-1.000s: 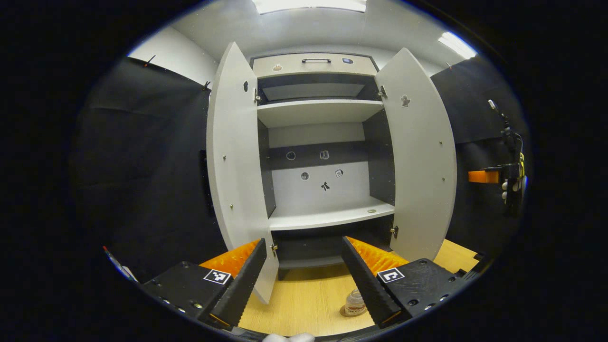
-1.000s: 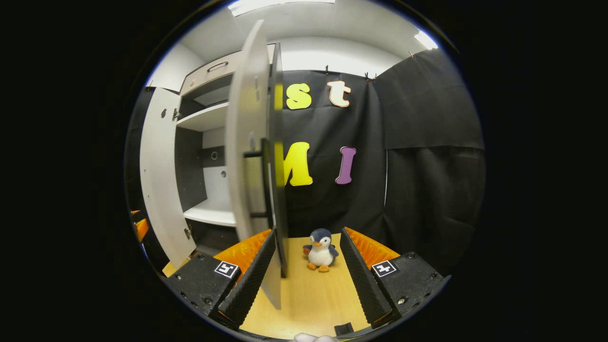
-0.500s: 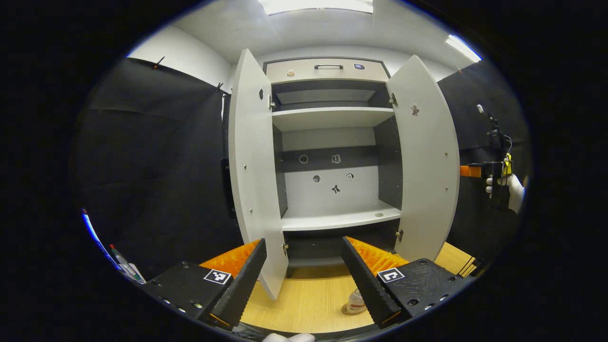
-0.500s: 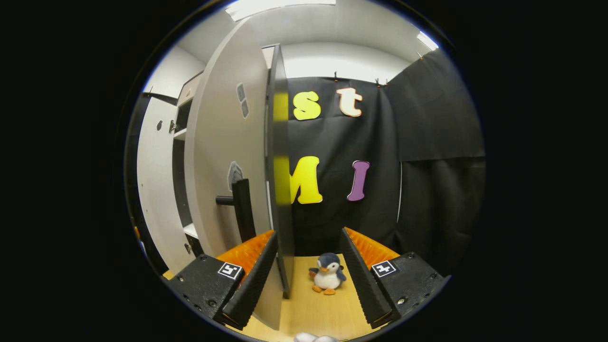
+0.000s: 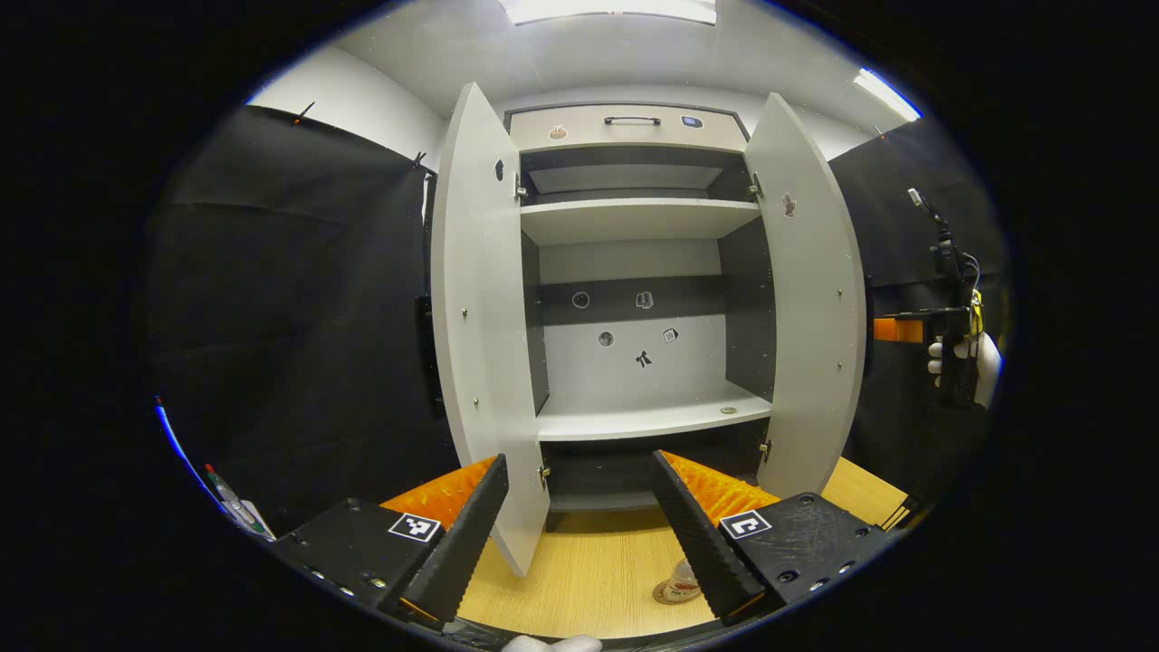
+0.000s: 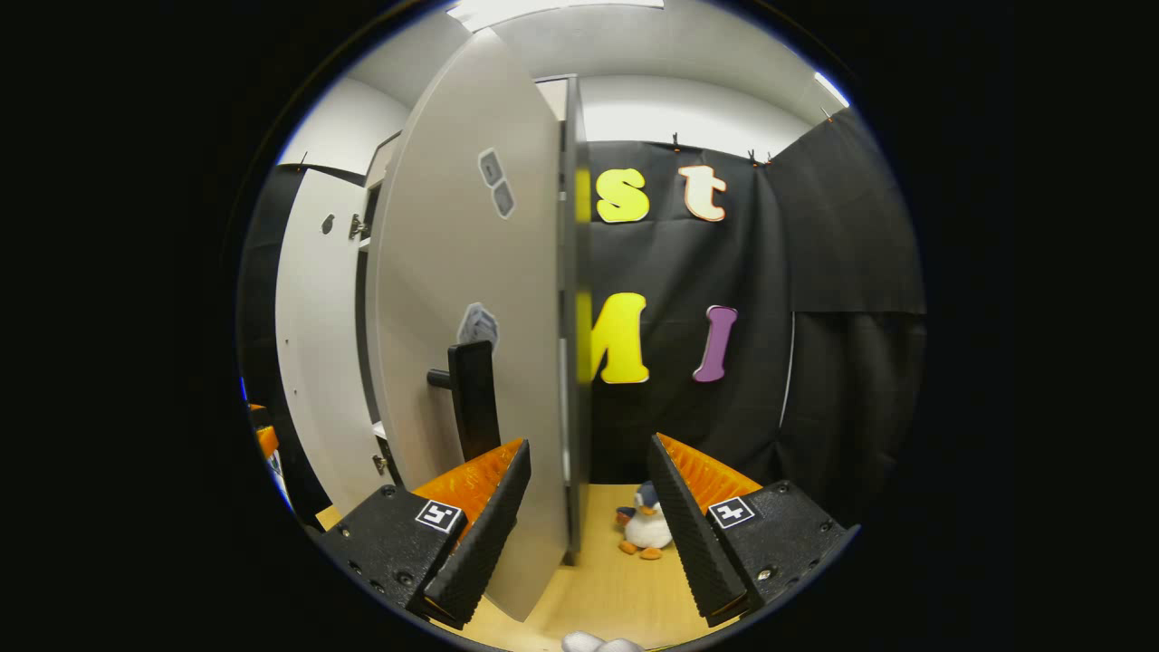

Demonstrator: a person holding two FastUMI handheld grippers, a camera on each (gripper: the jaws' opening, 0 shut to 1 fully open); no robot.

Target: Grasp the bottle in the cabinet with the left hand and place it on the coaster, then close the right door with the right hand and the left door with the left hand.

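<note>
The left gripper point(image 5: 575, 530) hangs wide apart and empty before the open cabinet point(image 5: 634, 272) of smooth grey panels. The small clear bottle point(image 5: 684, 580) stands on its round coaster point(image 5: 668, 596) near the front edge of the pale wood-grain tabletop point(image 5: 589, 575), half hidden behind a ribbed finger point(image 5: 702, 539). The right gripper point(image 6: 589, 534), spread wide, straddles the right door point(image 6: 489, 299) edge; a plush penguin point(image 6: 645, 534) sits beyond.

No readable words or numbers: the bottle point(image 5: 685, 580) label is too small to read, and the cabinet point(image 5: 634, 272) stickers are small pictures without legible text
</note>
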